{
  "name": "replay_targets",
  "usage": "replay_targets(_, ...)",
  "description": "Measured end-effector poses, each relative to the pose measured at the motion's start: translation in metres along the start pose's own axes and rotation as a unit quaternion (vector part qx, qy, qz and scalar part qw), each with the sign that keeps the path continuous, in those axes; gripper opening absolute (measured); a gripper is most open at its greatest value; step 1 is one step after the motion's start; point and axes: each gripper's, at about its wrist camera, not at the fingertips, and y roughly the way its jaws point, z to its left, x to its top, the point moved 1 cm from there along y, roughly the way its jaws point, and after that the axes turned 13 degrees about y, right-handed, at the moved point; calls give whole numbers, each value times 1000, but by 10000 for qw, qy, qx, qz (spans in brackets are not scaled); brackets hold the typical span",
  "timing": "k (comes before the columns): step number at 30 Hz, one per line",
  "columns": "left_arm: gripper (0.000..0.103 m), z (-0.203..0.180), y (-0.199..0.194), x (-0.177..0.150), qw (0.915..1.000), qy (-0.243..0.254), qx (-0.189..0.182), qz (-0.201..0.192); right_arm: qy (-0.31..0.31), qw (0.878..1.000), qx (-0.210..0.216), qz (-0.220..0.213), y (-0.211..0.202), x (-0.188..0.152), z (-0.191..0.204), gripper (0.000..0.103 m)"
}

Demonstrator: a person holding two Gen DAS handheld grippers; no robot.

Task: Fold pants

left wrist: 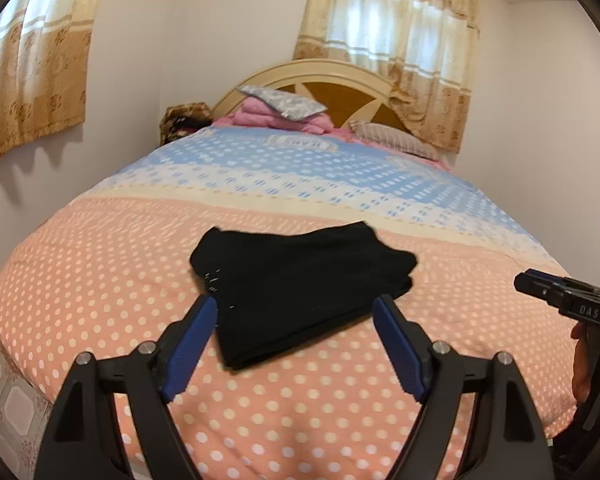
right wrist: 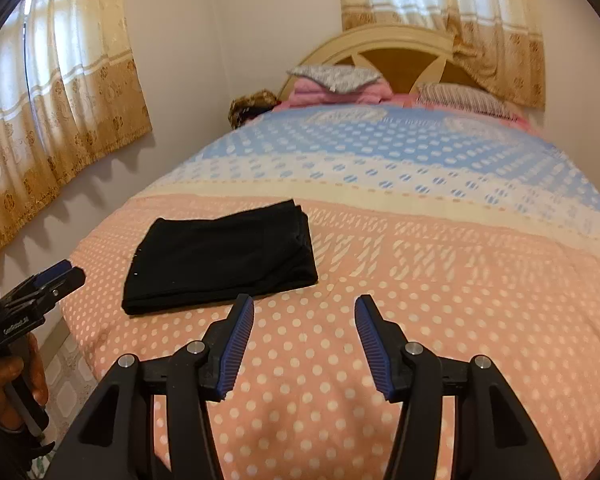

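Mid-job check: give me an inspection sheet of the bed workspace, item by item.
Surface: polka-dot peach and blue quilted bedspread, smooth around the job.
Job's things: black fabric pants, folded into a compact stack, lying flat on the peach part.
Clutter: pink folded blankets, grey patterned pillow on them, striped pillow, all at the headboard, apart from the pants.
Grippers: left hand-held gripper open, nothing between its fingers; right hand-held gripper open, empty, off the pants.
Cables: nothing seen.
Surroundings: cream and wood headboard, beige lace curtains, white walls, tiled floor at the bed's edge.
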Motion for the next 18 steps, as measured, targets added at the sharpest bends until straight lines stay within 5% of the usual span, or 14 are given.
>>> replay_targets(18,91,-28,-38,1,9987,146,-204,-442,-31,9985,100,-534,-67,-15,22,58)
